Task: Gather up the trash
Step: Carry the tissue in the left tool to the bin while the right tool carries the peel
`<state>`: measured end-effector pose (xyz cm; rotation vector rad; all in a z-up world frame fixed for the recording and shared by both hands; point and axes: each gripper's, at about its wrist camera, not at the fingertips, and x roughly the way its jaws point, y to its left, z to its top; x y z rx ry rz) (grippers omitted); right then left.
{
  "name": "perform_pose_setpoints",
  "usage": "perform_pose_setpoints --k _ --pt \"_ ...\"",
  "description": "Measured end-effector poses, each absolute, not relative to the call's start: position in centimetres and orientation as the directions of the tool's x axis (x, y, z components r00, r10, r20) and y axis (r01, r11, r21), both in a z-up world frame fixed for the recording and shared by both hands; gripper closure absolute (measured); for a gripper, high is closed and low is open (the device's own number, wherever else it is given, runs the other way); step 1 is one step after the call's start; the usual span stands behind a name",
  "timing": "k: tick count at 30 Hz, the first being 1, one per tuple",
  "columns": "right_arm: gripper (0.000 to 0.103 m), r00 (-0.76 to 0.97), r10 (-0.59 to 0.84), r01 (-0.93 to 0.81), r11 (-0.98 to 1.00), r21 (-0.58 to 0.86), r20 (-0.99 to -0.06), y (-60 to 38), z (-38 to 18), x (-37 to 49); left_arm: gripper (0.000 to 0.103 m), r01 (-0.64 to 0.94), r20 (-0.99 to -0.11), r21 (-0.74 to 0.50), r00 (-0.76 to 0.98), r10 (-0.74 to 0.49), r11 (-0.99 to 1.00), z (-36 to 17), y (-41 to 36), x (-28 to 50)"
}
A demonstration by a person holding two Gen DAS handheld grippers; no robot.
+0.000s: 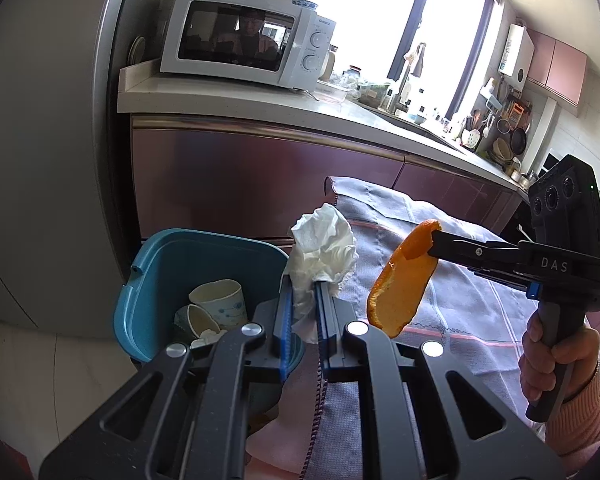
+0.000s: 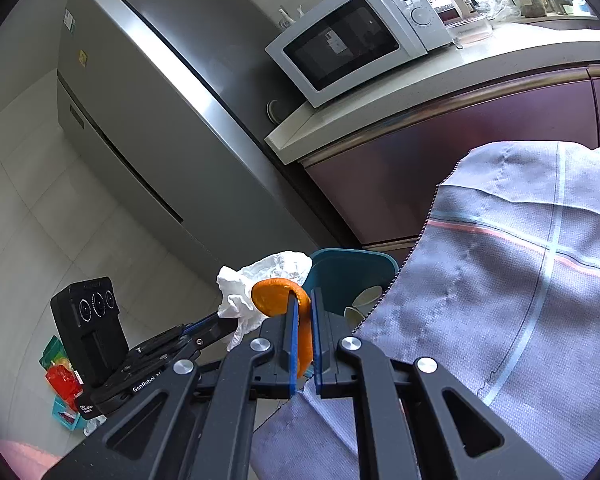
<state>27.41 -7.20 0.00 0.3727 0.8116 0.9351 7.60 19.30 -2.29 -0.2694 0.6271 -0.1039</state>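
fingers (image 1: 303,300) pinch tissue (image 1: 324,248); other clamps orange peel (image 2: 280,300).

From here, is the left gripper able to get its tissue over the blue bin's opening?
Probably yes. The left gripper, shut on the tissue, sits beside the blue bin; nothing blocks its open top.

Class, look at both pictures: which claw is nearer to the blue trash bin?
Left. The left claw, shut on the crumpled tissue, sits at the blue trash bin's rim. The right claw, gripping the orange peel, hangs farther off over the grey cloth.
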Motion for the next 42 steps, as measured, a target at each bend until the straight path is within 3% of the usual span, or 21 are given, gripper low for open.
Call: perform_pose_setpoints --k 42 --pt "0.098 0.272 0.790 -0.531 0.599 0.599 -0.549 -1.6 -2.3 30.5 0.091 -0.084 -0.616 -0.282 0.779 -0.113 0.956 -5.2 21.6 9.9"
